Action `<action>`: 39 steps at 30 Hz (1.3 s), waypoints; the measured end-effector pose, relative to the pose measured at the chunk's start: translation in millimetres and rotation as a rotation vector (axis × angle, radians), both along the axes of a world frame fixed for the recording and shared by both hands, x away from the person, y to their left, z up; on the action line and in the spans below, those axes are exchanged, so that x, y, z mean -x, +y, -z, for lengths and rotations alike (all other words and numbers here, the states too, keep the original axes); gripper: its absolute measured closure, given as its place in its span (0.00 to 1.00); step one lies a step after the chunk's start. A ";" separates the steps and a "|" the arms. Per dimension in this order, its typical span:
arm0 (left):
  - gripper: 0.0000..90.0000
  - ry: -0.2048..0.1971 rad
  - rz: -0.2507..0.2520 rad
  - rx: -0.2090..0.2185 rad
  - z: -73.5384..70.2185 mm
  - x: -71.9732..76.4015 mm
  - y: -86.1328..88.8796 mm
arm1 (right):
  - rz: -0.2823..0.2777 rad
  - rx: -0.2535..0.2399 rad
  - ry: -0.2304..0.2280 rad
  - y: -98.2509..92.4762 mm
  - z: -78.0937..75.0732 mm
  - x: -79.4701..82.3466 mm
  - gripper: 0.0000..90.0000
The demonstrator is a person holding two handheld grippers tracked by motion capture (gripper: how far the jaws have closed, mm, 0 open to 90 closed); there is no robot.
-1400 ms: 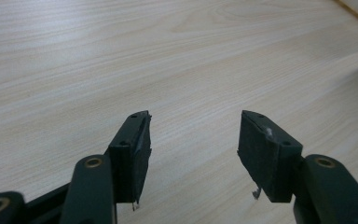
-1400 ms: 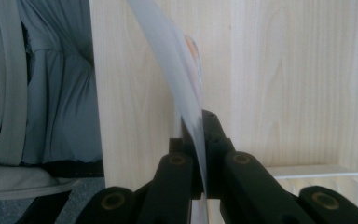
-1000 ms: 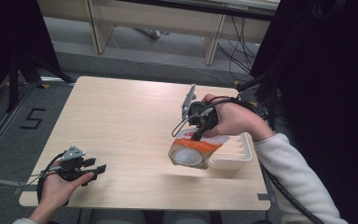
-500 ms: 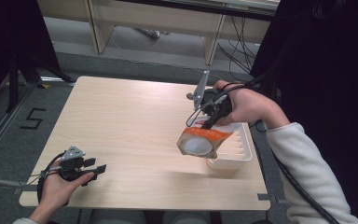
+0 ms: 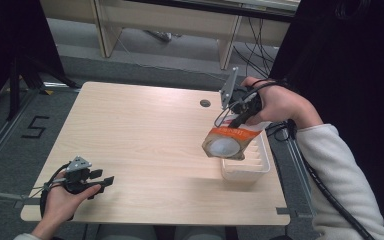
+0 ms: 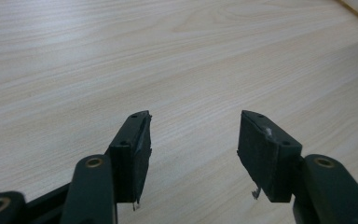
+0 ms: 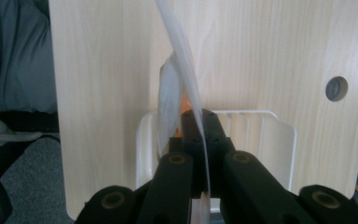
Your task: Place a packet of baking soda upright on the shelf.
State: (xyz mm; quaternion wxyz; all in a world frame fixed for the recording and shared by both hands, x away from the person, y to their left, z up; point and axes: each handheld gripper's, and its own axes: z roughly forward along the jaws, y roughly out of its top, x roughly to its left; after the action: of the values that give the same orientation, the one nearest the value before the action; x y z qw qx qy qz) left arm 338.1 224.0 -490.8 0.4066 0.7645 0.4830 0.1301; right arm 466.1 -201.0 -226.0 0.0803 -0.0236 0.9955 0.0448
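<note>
My right gripper [image 5: 240, 123] is shut on the top edge of an orange and white pouch [image 5: 227, 142], which hangs tilted in the air over the near end of a white ribbed tray [image 5: 261, 169] at the table's right edge. In the right gripper view the jaws [image 7: 198, 122] pinch the pouch's thin white film [image 7: 179, 56], with the tray [image 7: 279, 135] below. My left gripper [image 5: 105, 181] rests low at the table's front left corner. Its jaws [image 6: 193, 140] stand open over bare wood with nothing between them.
The light wooden table [image 5: 140, 130] has a round cable hole [image 5: 205, 103] near its far right side. The tray sits close to the table's right edge. Shelving and cables stand on the floor beyond the far edge.
My right gripper has lifted the pouch from beside the tray and carried it up and to the right, so it now hangs over the tray. The left gripper has stayed put.
</note>
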 end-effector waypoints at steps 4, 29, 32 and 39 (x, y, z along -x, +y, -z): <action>0.48 0.000 -0.001 0.001 0.0 0.0 0.0 | 0.030 0.012 -0.003 -11.2 0.8 -9.2 1.00; 0.49 0.008 0.006 -0.004 -0.2 -0.2 0.9 | 0.145 0.020 -0.103 -53.7 19.6 -51.3 1.00; 0.49 0.007 0.006 -0.003 0.0 -0.3 0.9 | 0.154 0.021 -0.107 -58.5 25.0 -57.2 1.00; 0.49 0.008 -0.001 0.008 1.2 -1.0 0.6 | 0.149 0.034 -0.113 -63.3 33.2 -64.9 1.00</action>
State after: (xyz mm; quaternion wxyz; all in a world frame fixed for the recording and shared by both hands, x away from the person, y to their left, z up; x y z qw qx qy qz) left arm 339.1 224.6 -491.9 0.4078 0.7631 0.4855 0.1254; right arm 530.9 -264.3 -259.2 0.1390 0.0468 0.9890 0.0203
